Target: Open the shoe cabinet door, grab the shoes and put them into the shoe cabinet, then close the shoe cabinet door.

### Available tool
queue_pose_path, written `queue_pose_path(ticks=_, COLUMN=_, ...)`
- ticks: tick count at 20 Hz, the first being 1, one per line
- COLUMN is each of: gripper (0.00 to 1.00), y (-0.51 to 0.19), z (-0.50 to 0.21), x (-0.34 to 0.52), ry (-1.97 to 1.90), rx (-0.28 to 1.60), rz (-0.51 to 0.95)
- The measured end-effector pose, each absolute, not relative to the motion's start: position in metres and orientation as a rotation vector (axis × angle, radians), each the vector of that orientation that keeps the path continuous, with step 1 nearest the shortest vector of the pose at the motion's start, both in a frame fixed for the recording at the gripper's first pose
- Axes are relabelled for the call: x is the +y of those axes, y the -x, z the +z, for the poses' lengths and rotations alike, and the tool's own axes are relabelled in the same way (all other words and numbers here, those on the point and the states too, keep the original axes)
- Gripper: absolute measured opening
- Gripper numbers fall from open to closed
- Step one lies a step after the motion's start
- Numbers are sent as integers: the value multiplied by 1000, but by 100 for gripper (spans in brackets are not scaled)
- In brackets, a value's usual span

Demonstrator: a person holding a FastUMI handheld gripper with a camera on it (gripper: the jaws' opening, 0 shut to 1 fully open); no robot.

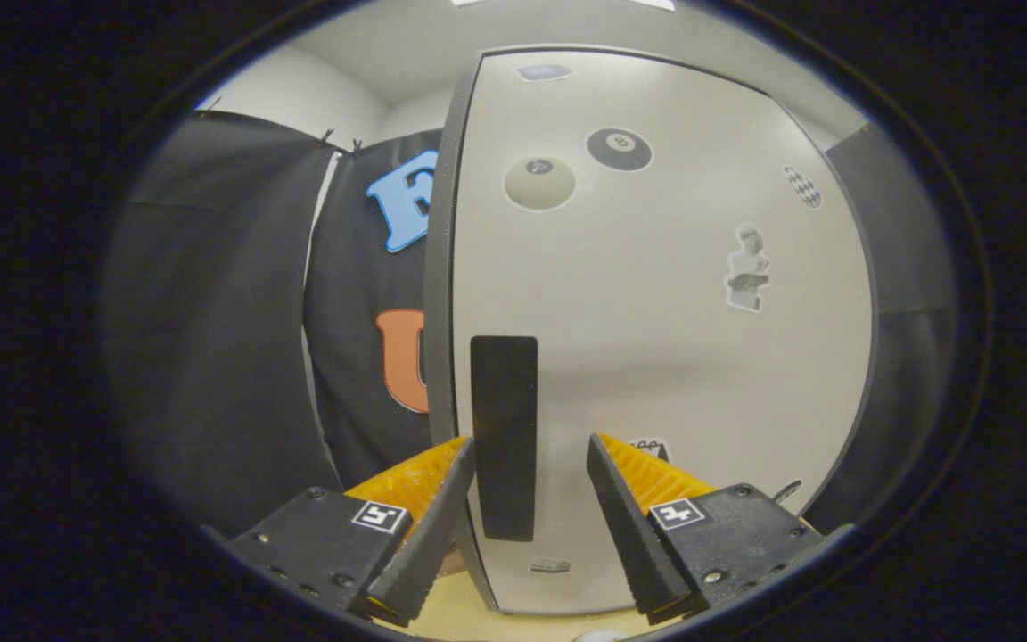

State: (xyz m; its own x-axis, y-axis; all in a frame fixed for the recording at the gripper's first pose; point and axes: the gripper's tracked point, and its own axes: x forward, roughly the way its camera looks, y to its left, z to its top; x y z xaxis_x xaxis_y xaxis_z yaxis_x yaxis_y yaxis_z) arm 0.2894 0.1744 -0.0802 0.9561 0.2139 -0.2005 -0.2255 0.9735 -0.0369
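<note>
White cabinet door (656, 357) takes up the centre and right of the frame, dark edge trim down its left side and round the right. Looks shut or close to it, can't confirm from this angle.

Black vertical handle (504, 437) sits lower centre, near the door's left edge, upright slab shape.

Gripper (531, 450) at bottom centre, fingers spread wide. Handle sits between them, nearer the left finger (429, 526); that fingertip looks to be at or touching the handle's left edge, contact not clear. Right finger (625, 517) is apart from the handle, with bare door showing in the gap. Not clamped on anything.

Stickers on the door:
- black 8-ball sticker (619, 148), upper centre
- pale ball sticker (539, 183), just left and below it
- checkered sticker (802, 186), upper right
- bust sticker (748, 267), right of centre
- small bluish sticker (545, 71), top of door
- partly hidden sticker (647, 445), just above the right fingertip
- small grey sticker (550, 564), low on the door under the handle

Black cloth wall (210, 339) fills the left of the frame; white wall (299, 94) above it, upper left. Light wooden surface (469, 615) at the very bottom between the fingers, under the door's lower edge.
</note>
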Motion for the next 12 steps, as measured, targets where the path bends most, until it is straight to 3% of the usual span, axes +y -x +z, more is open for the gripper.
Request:
queue_pose_path(ticks=2, gripper=78, y=-293, z=-75, x=176, ry=69, rx=180, rz=194)
queue_pose_path(ticks=7, gripper=38, y=-292, z=-76, x=181, ry=53, rx=208, rz=157)
queue_pose_path(ticks=12, gripper=27, y=-282, z=-75, x=177, ry=50, rx=227, rz=158)
